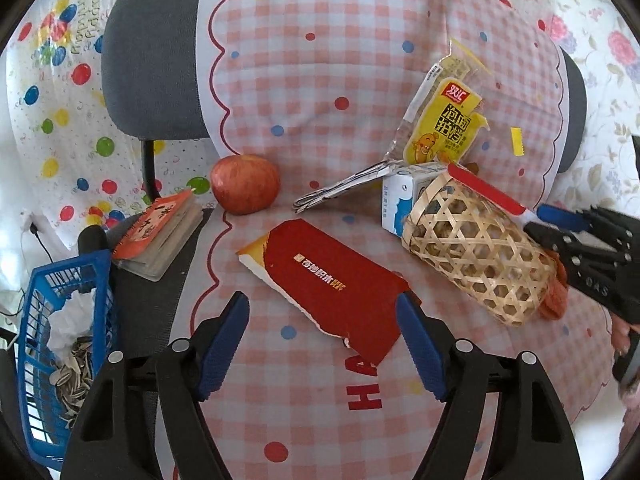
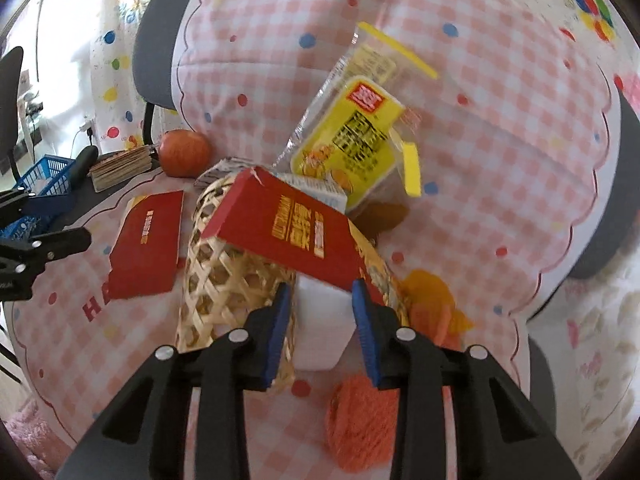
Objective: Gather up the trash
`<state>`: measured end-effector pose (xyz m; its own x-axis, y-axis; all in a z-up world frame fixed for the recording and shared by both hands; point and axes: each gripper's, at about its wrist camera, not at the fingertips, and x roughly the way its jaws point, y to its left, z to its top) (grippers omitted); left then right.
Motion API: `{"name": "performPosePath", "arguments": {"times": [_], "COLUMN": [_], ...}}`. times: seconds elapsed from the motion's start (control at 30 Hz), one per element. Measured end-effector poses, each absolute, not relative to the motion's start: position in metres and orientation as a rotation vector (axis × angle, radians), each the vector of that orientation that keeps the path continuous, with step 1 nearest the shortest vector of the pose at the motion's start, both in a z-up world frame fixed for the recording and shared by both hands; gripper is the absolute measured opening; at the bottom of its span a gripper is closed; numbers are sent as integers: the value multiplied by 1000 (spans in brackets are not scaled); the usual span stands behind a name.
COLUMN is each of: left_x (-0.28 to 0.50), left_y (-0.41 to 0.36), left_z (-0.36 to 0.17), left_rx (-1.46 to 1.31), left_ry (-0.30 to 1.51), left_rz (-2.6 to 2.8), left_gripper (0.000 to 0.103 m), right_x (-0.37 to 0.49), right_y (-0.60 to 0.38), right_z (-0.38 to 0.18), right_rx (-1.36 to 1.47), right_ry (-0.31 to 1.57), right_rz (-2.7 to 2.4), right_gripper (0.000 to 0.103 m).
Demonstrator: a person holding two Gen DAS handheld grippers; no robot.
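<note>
Pink-checked cloth (image 1: 320, 80) (spread over chair seats, from the look of it) carries everything.

Left hand-held gripper (image 1: 322, 340) is near the cloth's front edge, jaws well apart. They straddle the near end of a torn red card (image 1: 332, 284) that lies flat mid-cloth. The right-side finger meets the card's corner; nothing is pinched.

Right hand-held gripper (image 2: 322, 332) is clamped on a 2nd red box piece (image 2: 288, 232). The piece is tilted up off the cloth above a woven bamboo tube (image 2: 212, 280), with its white inner side between the pads.

The tube lies on its side toward the cloth's right edge. Just behind it are a white-and-blue carton (image 1: 396, 204) and a folded paper (image 1: 344, 188). A yellow snack wrapper (image 1: 440, 124) leans behind those. Orange net (image 2: 360, 424) lies on the cloth below the right gripper, w/ orange peel (image 2: 432, 292) at the tube's right end.

An apple (image 1: 245, 184) sits at the cloth's left edge. Just off that edge is a small notebook (image 1: 160, 236), on bare seat.

Blue bin (image 1: 60, 320) is off the front-left corner, lower down. It holds seed shells and crumpled tissue.
</note>
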<state>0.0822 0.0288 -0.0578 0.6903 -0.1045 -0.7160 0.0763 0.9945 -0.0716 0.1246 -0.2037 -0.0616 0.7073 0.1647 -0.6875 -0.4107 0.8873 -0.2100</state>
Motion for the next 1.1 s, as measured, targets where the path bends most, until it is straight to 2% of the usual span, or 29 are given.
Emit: {"name": "performPosePath", "arguments": {"times": [0.2,0.23,0.27,0.4,0.57,0.73,0.87,1.1], "left_x": [77,76,76,71,65,74,96,137], "left_y": [35,36,37,42,39,22,1,-21], "left_z": [-57,-57,-57,-59,-67,-72,-72,-90], "left_rx": [-50,-52,-54,-42,-48,-72,-46,-14], "left_ry": [801,799,796,792,821,851,858,910], "left_rz": [-87,-86,-85,-71,-92,-113,-93,-22], "left_gripper": [75,75,75,75,75,83,87,88], "right_x": [137,138,139,129,94,49,35,11], "right_y": [-191,-190,-189,-199,-246,-285,-299,-294], "right_z": [-52,-51,-51,-38,0,20,14,-2], "right_rx": [-411,-409,-409,-378,-258,-135,-80,-59], "right_ry": [681,674,669,586,439,379,432,450], "right_rz": [321,322,319,209,4,-99,-80,-49], "right_gripper": [31,25,12,2,1,1,1,1]}}
